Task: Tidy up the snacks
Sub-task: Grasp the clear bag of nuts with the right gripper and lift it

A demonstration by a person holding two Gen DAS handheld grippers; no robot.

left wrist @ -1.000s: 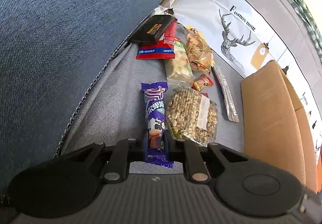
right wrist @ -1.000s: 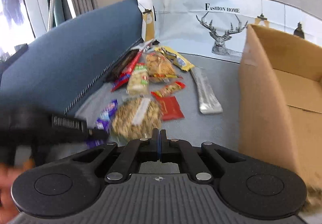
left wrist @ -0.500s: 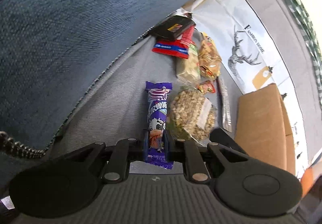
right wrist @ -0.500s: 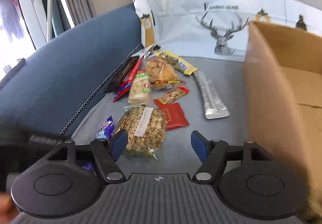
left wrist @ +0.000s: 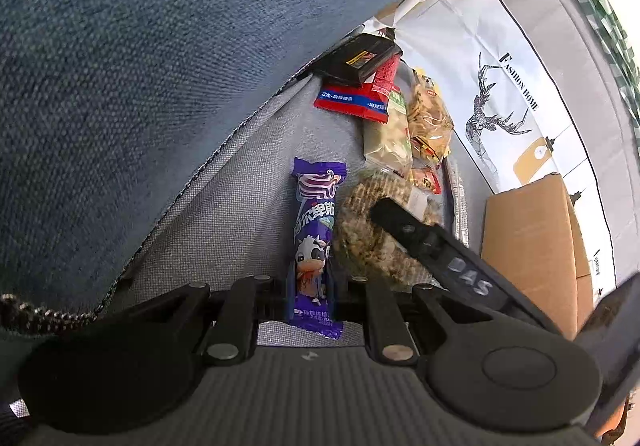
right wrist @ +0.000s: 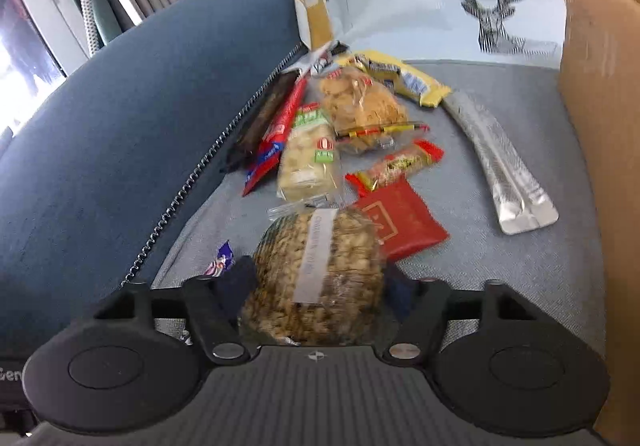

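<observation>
Left wrist view: your left gripper (left wrist: 311,286) is clamped on the lower end of the purple snack bar (left wrist: 314,242), which lies lengthwise on the grey sofa seat (left wrist: 240,221) beside the blue backrest (left wrist: 160,65). The bar looks light and its foil wrapper slick; the grip sits near one end, so the free end may droop or swing once lifted. A hold nearer the middle would likely carry it steadier. Just right of the bar, a finger of your right gripper (left wrist: 404,224) lies over the round grain cake (left wrist: 372,230) in its clear wrapper. The cardboard box (left wrist: 528,242) stands at the right edge, near the pile.

Right wrist view: your right gripper (right wrist: 316,292) has the grain cake (right wrist: 320,274) between its fingers, and the jaws are closing. Whether the pads already press on it, the blurred frame does not show. The cake looks light, stiff and brittle, probably prone to crumble under a hard squeeze, and its film wrapper may slip; taking it across the widest part with a gentle close seems wisest. Beyond lie the red packet (right wrist: 400,224), pale cracker pack (right wrist: 306,161), silver sachet (right wrist: 504,165) and yellow bar (right wrist: 400,77). The cardboard box (right wrist: 600,125) rises at the right.
</observation>
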